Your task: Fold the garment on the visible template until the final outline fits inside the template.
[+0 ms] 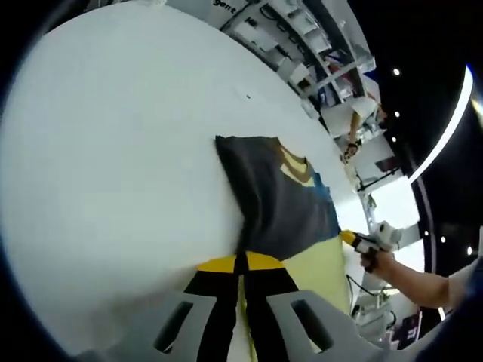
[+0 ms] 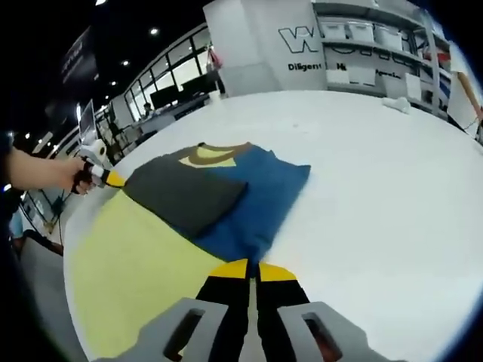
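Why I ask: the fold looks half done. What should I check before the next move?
1. Garment inside the yellow template: not ok. Its blue side spills over onto the white table.
2. Garment and template in view: ok, in both views.
3. Left gripper at the garment's grey edge: ok, jaws together.
4. Right gripper at the blue edge: ok, jaws together.
5. Cloth actually pinched by either gripper: cannot tell.
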